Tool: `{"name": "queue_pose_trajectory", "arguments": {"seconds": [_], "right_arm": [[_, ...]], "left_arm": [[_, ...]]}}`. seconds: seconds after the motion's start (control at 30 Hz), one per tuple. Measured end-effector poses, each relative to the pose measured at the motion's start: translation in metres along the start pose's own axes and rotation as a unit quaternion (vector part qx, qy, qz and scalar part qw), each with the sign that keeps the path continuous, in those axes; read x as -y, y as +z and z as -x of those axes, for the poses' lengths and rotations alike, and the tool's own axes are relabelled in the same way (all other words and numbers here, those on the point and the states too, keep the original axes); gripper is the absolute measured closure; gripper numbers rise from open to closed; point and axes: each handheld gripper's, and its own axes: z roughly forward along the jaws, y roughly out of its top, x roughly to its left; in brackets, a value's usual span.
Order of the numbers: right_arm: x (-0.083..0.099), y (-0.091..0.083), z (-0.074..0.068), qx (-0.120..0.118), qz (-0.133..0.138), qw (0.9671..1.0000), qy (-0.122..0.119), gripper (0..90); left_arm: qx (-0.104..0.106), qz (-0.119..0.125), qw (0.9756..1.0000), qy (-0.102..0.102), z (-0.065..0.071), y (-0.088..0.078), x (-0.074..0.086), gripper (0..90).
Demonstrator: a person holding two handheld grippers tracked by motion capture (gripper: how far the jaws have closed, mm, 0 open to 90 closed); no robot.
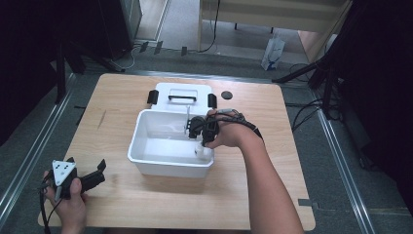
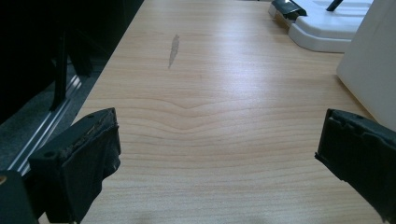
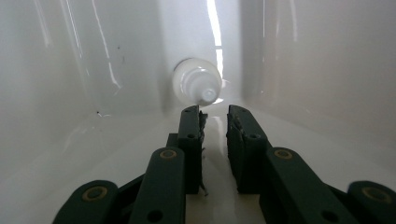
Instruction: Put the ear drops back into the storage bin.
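Observation:
A white plastic bin (image 1: pixel 146 163) stands in the middle of the wooden table. Inside it, near the front right corner, lies a small white bottle (image 1: pixel 203 152), its nozzle end (image 3: pixel 197 85) facing the camera in the right gripper view. My right gripper (image 1: pixel 201 142) reaches down into the bin. Its jaws (image 3: pixel 214 112) are shut with nothing between them, their tips just short of the bottle. My left gripper (image 1: pixel 96 174) rests at the table's front left, open and empty (image 2: pixel 219 140), aimed toward the bin's left wall (image 2: pixel 373 70).
The bin's white lid (image 1: pixel 182 95) with a black handle and black latches lies flat behind the bin, also seen as the lid (image 2: pixel 327 32) at top right. A small black disc (image 1: pixel 226 95) sits to its right. A grey smear (image 2: pixel 173 49) marks the wood.

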Motion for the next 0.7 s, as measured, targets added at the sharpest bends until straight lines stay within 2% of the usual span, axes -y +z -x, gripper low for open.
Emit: {"name": "queue_pose_trajectory", "arguments": {"seconds": [0.13, 0.3, 0.33, 0.43, 0.47, 0.53, 0.57, 0.6, 0.63, 0.67, 0.7], "right_arm": [[0.000, 0.002, -0.001, -0.004, 0.000, 1.0000, 0.000, 75.1], [0.002, 0.001, -0.001, -0.007, 0.012, 0.9999, -0.002, 69.3], [0.003, -0.002, -0.003, -0.002, 0.014, 0.9999, 0.004, 62.5], [0.002, -0.005, -0.004, 0.008, 0.016, 0.9998, 0.006, 58.5], [0.002, -0.010, -0.006, 0.018, 0.024, 0.9995, 0.005, 50.3], [0.002, -0.012, -0.006, 0.022, 0.028, 0.9993, 0.007, 47.8], [0.002, -0.018, -0.006, 0.031, 0.038, 0.9987, 0.013, 39.8], [0.002, -0.018, -0.006, 0.031, 0.038, 0.9987, 0.013, 39.8], [0.004, -0.025, -0.006, 0.044, 0.047, 0.9976, 0.026, 28.5], [0.004, -0.025, -0.006, 0.044, 0.047, 0.9976, 0.026, 28.5], [0.006, -0.030, -0.006, 0.050, 0.055, 0.9965, 0.039, 18.8]], "left_arm": [[0.000, 0.000, 1.0000, 0.000, 0.000, 0.000, 0.000, 0.2], [0.000, 0.000, 1.0000, 0.000, 0.000, 0.000, 0.000, 0.2], [0.000, 0.000, 1.0000, 0.000, 0.000, 0.000, 0.000, 0.2], [0.000, -0.001, 1.0000, 0.000, 0.000, 0.000, 0.000, 0.2], [-0.001, -0.001, 1.0000, 0.000, 0.000, 0.000, 0.000, 0.2], [-0.001, 0.000, 1.0000, 0.000, 0.000, 0.000, 0.000, 0.2], [-0.002, 0.001, 1.0000, 0.001, 0.000, 0.000, 0.000, 0.2], [-0.002, 0.001, 1.0000, 0.001, 0.000, 0.000, 0.000, 0.2], [-0.001, 0.001, 1.0000, 0.001, 0.000, 0.000, 0.000, 0.2], [-0.001, 0.001, 1.0000, 0.001, 0.000, 0.000, 0.000, 0.2], [-0.001, 0.001, 1.0000, 0.000, 0.000, 0.000, 0.000, 0.2]]}}
